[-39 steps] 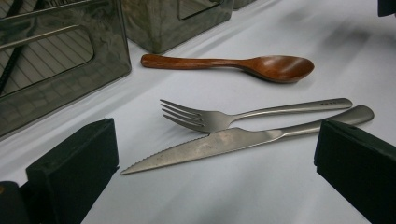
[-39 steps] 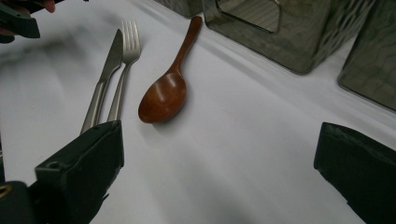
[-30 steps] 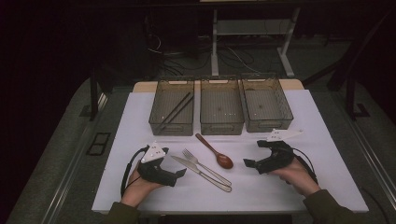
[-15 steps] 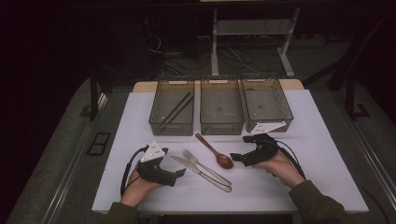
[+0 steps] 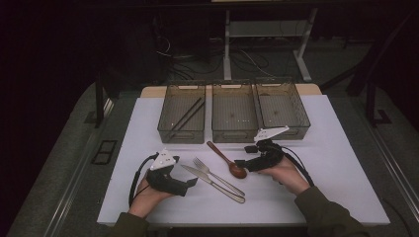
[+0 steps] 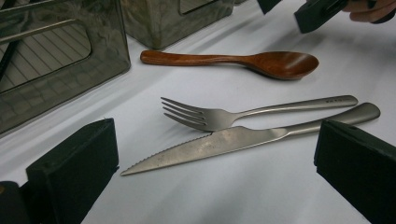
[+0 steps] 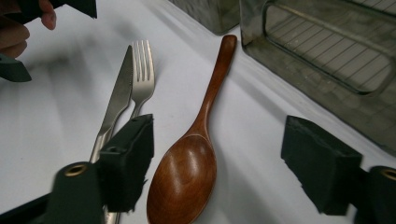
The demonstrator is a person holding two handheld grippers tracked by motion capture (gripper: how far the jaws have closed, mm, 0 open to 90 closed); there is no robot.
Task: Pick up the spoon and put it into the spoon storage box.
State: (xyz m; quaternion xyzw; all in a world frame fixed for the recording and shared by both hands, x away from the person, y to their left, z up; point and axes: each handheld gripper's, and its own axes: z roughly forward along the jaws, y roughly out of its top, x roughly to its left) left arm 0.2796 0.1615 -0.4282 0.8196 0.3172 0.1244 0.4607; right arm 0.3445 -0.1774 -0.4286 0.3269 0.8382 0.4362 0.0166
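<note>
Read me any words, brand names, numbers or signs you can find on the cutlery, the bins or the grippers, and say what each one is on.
Fork: a tiny stamped mark near the end of its handle, too small and blurred to read.
Knife: no text visible.
Wooden spoon: no text visible.
Three clear bins: no labels visible.
Left gripper and right gripper: no markings legible.

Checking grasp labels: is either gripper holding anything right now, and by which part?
Nothing is held. The right gripper straddles the wooden spoon bowl, jaws just closing, pads not touching. The left gripper is open.

Right gripper low, jaws just closing, still apart, left gripper resting, jaws wide
</note>
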